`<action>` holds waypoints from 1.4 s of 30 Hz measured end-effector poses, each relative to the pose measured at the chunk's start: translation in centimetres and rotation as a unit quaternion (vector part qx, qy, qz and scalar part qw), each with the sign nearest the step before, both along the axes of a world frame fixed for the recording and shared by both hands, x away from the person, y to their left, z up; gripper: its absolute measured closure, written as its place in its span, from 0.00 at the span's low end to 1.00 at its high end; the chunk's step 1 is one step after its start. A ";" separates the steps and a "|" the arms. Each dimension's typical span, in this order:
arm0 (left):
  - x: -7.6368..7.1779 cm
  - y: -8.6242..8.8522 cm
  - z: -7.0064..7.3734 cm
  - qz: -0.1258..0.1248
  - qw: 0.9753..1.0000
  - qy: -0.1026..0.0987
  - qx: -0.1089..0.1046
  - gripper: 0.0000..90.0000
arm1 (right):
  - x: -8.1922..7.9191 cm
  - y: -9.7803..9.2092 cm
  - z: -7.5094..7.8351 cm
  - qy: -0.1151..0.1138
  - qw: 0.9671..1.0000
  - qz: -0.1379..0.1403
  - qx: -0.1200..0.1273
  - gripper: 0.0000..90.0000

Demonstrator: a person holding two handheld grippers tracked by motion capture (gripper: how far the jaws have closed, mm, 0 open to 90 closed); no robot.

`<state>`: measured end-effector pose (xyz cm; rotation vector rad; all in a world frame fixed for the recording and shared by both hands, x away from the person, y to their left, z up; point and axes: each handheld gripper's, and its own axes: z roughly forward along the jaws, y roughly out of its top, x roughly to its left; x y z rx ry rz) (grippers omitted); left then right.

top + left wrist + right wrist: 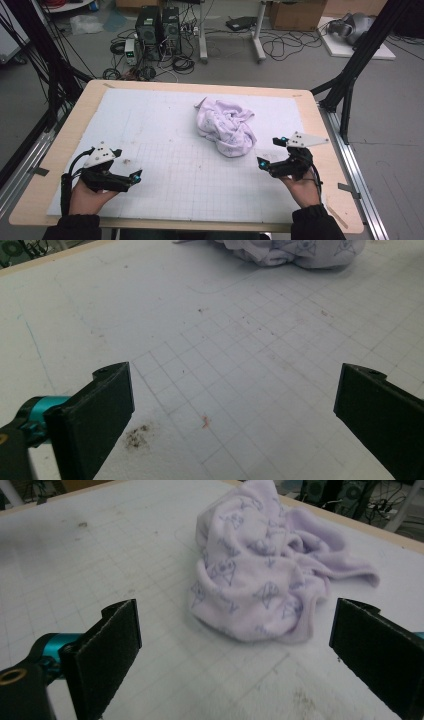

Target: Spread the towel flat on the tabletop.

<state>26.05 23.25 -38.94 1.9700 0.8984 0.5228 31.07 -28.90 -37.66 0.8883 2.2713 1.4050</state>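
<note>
- Crumpled towel [225, 127] lying untouched mid-tabletop [60, 145], toward the far right.
- Left tongs [136, 176] spread wide, well apart from it.
- Right tongs [272, 152] spread too, near, facing it.
- Nothing grasped yet; everything left.

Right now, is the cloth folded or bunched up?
Bunched up. The lilac cloth lies in a crumpled heap with loose folds on the white mat; neither gripper touches it.

Towel [295, 252] cut off by top edge, its print perhaps small figures, too blurred.
</note>
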 end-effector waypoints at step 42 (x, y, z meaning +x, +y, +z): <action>0.4 0.1 -0.6 -0.002 1.000 0.004 -0.001 0.06 | 8.8 8.7 -4.2 0.090 0.992 0.039 -0.075 0.79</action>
